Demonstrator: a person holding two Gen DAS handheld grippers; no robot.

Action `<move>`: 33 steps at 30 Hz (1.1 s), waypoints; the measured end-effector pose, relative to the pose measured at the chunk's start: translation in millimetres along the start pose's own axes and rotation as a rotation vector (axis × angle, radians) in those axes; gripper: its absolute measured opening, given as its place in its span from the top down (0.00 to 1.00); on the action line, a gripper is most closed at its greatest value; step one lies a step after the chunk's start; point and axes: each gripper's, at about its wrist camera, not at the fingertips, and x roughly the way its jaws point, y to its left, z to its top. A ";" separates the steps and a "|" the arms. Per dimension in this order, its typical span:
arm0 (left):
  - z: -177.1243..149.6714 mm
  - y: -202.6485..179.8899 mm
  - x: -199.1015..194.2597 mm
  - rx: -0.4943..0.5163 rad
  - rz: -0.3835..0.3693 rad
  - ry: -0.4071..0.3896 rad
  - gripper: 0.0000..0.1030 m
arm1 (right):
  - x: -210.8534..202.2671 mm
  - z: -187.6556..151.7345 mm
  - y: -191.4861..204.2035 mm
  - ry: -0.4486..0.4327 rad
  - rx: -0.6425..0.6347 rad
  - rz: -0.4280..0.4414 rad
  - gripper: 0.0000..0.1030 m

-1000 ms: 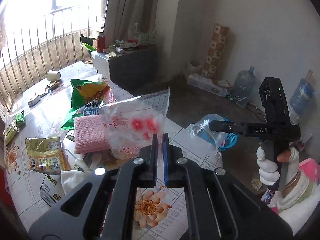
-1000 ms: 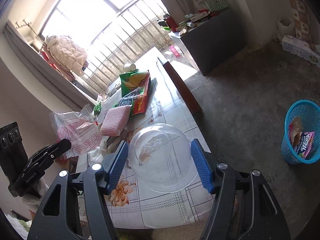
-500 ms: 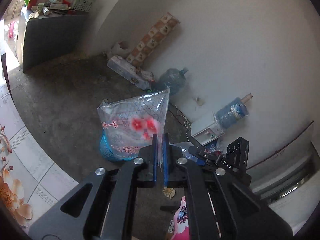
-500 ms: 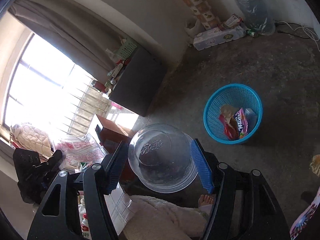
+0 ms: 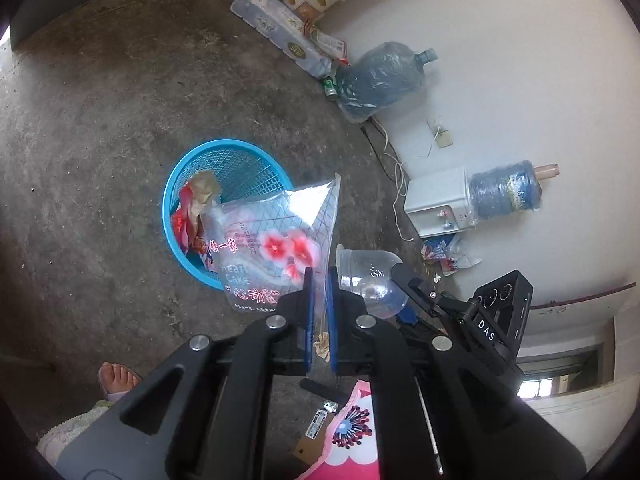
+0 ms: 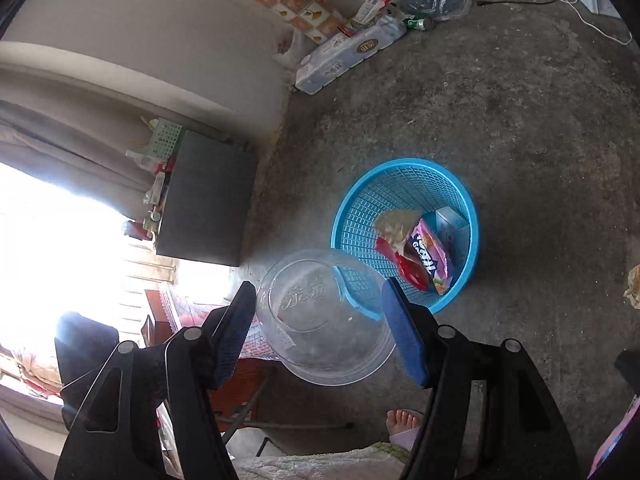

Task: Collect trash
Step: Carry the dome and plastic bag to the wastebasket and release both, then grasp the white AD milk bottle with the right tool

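My left gripper (image 5: 318, 280) is shut on a clear plastic bag (image 5: 272, 248) printed with red flowers, held in the air above the blue mesh trash basket (image 5: 188, 176). My right gripper (image 6: 320, 312) is shut on a clear plastic dome cup (image 6: 320, 316), held over the floor just left of the basket (image 6: 468, 208). The basket holds several wrappers (image 6: 428, 260). The cup (image 5: 372, 280) and right gripper (image 5: 404, 280) also show in the left wrist view, right of the bag.
Bare concrete floor (image 5: 80, 120) surrounds the basket. Two water jugs (image 5: 380, 76), a white dispenser box (image 5: 436, 204), a cable (image 5: 394, 168) and a tissue pack (image 5: 280, 36) lie along the wall. My bare foot (image 6: 404, 420) is near. A dark cabinet (image 6: 204, 200) stands left.
Both grippers have swung from the table down toward the floor. The basket now lies under the bag and beside the cup. Both holds are unchanged.
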 end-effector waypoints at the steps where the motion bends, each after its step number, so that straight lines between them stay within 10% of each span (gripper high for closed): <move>1: 5.9 1.4 11.1 -0.002 0.012 0.012 0.96 | 10.3 7.9 -1.3 0.000 0.009 0.003 0.38; 7: 41.2 10.4 66.1 -0.010 0.178 0.002 0.64 | 71.0 53.2 -17.1 -0.003 0.078 -0.033 0.36; 15: 35.9 18.0 53.7 -0.002 0.177 -0.007 0.57 | 88.1 45.0 -28.3 0.024 0.098 -0.036 0.34; 33: -111.2 -32.8 -183.0 0.132 0.218 -0.351 0.37 | -48.1 -48.5 38.0 0.025 -0.206 0.100 0.25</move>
